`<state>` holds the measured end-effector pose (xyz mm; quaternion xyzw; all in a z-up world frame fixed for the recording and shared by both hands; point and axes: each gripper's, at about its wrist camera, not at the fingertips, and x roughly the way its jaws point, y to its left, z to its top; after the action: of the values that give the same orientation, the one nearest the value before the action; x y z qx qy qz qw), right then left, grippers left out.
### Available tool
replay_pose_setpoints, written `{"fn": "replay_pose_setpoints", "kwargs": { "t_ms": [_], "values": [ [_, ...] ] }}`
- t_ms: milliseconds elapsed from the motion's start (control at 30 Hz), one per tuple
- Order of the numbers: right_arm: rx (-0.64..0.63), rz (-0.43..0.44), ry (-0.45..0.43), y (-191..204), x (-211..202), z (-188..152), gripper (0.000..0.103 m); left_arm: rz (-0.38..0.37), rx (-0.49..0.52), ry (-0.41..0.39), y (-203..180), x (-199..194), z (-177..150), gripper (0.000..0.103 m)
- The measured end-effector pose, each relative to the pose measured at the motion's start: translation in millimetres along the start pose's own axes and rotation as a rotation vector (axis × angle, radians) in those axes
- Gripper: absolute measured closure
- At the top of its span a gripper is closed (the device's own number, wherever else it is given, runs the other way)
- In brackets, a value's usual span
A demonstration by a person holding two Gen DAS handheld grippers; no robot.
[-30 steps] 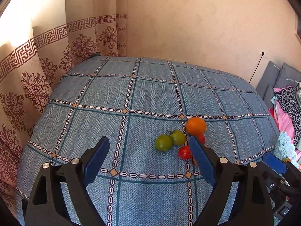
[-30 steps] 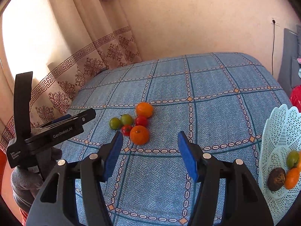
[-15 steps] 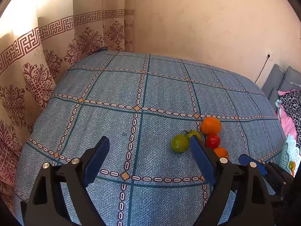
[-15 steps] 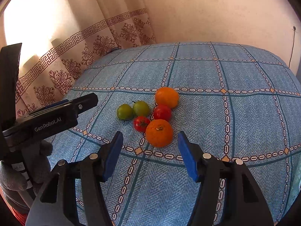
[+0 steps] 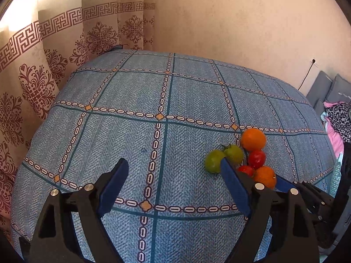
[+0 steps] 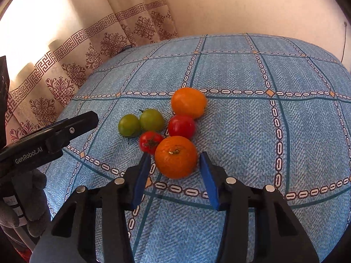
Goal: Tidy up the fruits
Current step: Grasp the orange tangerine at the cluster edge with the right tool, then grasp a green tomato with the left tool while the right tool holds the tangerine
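Observation:
A cluster of fruit lies on the blue patterned tablecloth (image 6: 252, 131). In the right wrist view the near orange (image 6: 176, 156) sits just ahead of my right gripper (image 6: 175, 160), whose blue fingers stand open on either side of it, not touching. Behind it are two red tomatoes (image 6: 181, 126), two green tomatoes (image 6: 151, 119) and a second orange (image 6: 188, 102). In the left wrist view my left gripper (image 5: 173, 171) is open and empty over bare cloth, left of the green tomatoes (image 5: 214, 161); its right finger hides part of the fruit cluster.
Patterned curtains (image 5: 43, 65) hang past the table's left edge and a plain wall stands behind. The left gripper's body (image 6: 43, 140), held by a gloved hand (image 6: 24, 208), sits left of the fruit. Grey cushions and clothing (image 5: 335, 107) lie at far right.
My right gripper has moved forward and down until the near orange lies between its open fingers. My left gripper has drifted left, so the fruit now appears further right.

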<state>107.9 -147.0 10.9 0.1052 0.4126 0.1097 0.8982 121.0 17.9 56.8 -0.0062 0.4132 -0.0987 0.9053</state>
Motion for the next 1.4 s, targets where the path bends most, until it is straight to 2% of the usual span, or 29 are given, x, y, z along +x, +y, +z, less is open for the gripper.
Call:
{"fn": "replay_pose_setpoints", "kwargs": {
  "t_ms": [67,200,400,533,700,933,1067,1400],
  "values": [
    [-0.002,0.005,-0.001,1,0,1,0.063,-0.005,0.008,0.003,-1,3,0,0.021],
    [0.018,0.021,-0.001,-4,-3,0,0.064,-0.025,0.034,0.011,-8,8,-3,0.025],
    [0.038,-0.063,-0.036,-16,-16,-2,0.065,-0.055,0.099,0.032,-25,19,-10,0.032],
    [0.071,-0.07,-0.053,-29,-23,0,0.064,-0.061,0.135,0.041,-34,25,-12,0.037],
    [0.099,-0.068,-0.066,-39,-29,1,0.064,-0.052,0.169,0.054,-42,34,-14,0.053],
    [0.109,-0.058,-0.07,-42,-30,0,0.064,-0.056,0.197,0.042,-45,44,-13,0.061],
    [0.107,-0.056,-0.067,-39,-29,0,0.064,-0.068,0.23,0.026,-49,46,-15,0.073],
    [0.111,-0.054,-0.071,-35,-28,-1,0.064,-0.086,0.212,0.018,-49,38,-18,0.074]
  ]
}}
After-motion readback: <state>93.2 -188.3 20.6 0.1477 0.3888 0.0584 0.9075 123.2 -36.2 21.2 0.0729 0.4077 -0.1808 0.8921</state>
